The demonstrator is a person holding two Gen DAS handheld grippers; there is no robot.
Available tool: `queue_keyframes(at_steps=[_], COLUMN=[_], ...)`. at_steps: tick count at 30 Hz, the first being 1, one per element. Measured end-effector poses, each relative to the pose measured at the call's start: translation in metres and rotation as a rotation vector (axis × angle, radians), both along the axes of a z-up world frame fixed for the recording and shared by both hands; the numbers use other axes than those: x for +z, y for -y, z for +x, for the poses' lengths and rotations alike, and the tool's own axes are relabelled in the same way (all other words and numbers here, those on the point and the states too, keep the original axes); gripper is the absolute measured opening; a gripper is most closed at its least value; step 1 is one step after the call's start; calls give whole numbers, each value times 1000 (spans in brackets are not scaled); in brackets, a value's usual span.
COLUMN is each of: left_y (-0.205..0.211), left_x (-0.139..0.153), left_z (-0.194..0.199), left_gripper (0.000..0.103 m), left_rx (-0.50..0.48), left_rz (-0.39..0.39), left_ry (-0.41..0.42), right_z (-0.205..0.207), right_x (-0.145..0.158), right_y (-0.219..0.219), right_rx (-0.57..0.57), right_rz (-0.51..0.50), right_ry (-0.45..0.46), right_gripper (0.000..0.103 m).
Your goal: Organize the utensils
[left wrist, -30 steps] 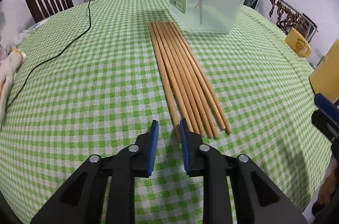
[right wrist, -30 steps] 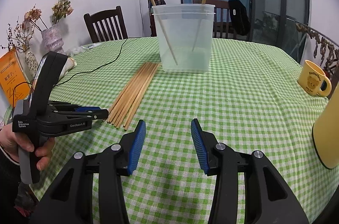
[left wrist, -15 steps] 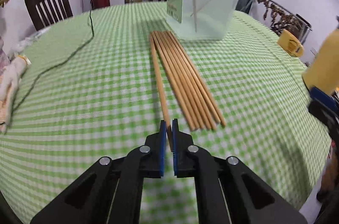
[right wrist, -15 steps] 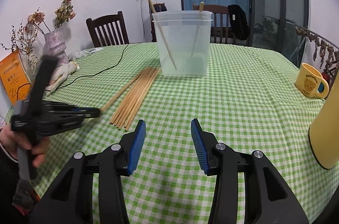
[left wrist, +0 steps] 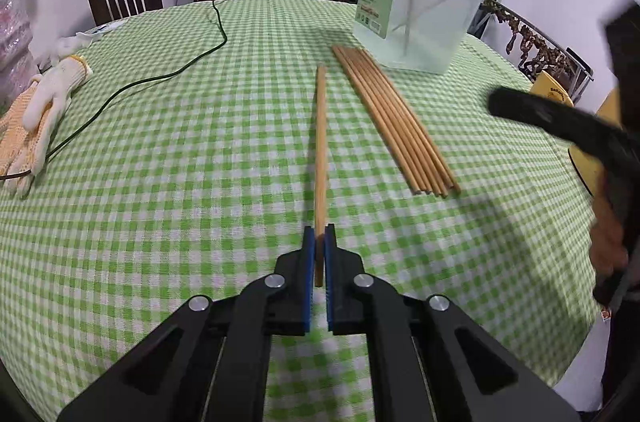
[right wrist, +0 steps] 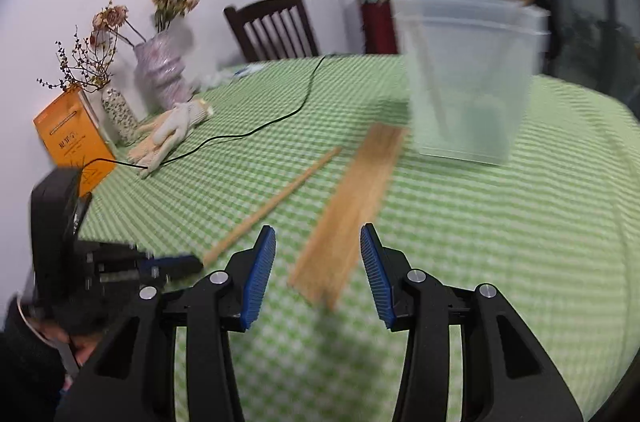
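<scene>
Matt wooden chopsticks (left wrist: 394,116) on checked cloth (left wrist: 200,150).

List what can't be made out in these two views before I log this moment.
- Chopstick bundle, right wrist view: motion blur merges the sticks; no count possible.
- Plastic container, right wrist view: blurred; its contents are unclear.
- Yellow mug, left wrist view: mostly hidden behind the right gripper's blurred body.
- Held chopstick, left wrist view: its near end is covered by the left gripper fingers.

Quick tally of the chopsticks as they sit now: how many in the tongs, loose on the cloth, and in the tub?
Held chopstick in the left tongs: 1
Loose bundle on the cloth: 7, going by the near ends
Stowed chopsticks in the tub: 2
Total: 10
</scene>
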State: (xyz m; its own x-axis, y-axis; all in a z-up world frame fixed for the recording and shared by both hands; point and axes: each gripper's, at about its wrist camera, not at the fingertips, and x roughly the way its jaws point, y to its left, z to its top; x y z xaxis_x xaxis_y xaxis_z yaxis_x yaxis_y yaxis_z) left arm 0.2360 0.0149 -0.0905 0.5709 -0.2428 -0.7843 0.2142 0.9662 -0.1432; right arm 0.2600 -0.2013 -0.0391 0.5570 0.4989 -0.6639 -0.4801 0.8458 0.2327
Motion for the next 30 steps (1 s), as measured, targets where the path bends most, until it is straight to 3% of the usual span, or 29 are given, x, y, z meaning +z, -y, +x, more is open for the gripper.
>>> queue_keyframes(at_steps=[8,14,26,28,30], left_y=[-13,-25,-33,-35,-37], left_x=[0,-2,-9,-10,-10], left_z=[3,4,11,12,12], left_gripper=[2,2,2,2,2], left_rx=[-34,-20,-19,-17,-15], left_rz=[-57,-83,-81,-85,-80], left_ry=[-7,-19,-40,-45,-40], right_z=[84,130,153,149,148], right_x=[-2,-26,-45,-43,-46], right_y=[-79,-99,-112,-118,-118], right_rx=[73,37,-2,19,10], right_rz=[-165,-247,-197,-222,-245], right_ry=[-76,-164,-246,-239,-231], right_gripper=[30,27,20,0,0])
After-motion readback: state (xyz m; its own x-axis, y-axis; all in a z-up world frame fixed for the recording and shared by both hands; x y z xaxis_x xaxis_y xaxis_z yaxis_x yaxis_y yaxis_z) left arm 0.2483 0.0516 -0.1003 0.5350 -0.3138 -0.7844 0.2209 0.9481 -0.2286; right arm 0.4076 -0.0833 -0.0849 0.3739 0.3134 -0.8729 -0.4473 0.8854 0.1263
